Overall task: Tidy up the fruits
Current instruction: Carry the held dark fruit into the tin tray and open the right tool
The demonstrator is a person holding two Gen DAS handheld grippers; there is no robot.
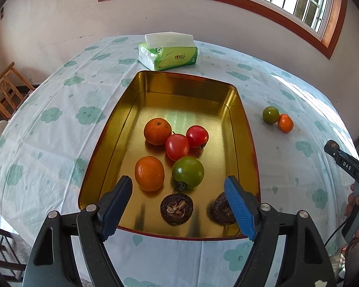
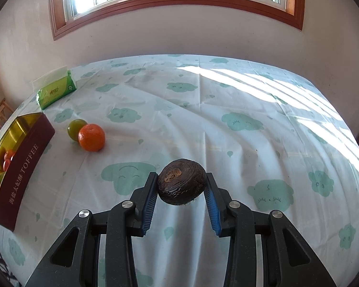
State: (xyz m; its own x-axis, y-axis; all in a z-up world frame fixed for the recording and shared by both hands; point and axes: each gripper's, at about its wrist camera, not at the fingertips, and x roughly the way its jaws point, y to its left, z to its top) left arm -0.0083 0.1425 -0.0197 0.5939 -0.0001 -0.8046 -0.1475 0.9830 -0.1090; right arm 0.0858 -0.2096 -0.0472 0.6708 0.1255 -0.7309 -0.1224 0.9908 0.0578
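A gold tin (image 1: 155,83) holds two oranges (image 1: 149,173), two red tomatoes (image 1: 177,146), a green tomato (image 1: 187,171) and two dark wrinkled fruits (image 1: 177,208). My left gripper (image 1: 179,192) hangs open over the tin's near end, with nothing between its blue pads. On the cloth to the right of the tin lie a green tomato (image 1: 270,114) and a small orange (image 1: 285,123) that touch each other. My right gripper (image 2: 181,186) is shut on a third dark wrinkled fruit (image 2: 182,181), held above the cloth. The tin (image 2: 24,160) stands at the far left there.
A green tissue pack (image 1: 167,52) lies behind the tin near the wall. The table wears a white cloth (image 2: 227,119) with green cloud prints. A wooden chair (image 1: 4,88) stands past the left edge. A hand (image 1: 357,205) with the other gripper shows at the right.
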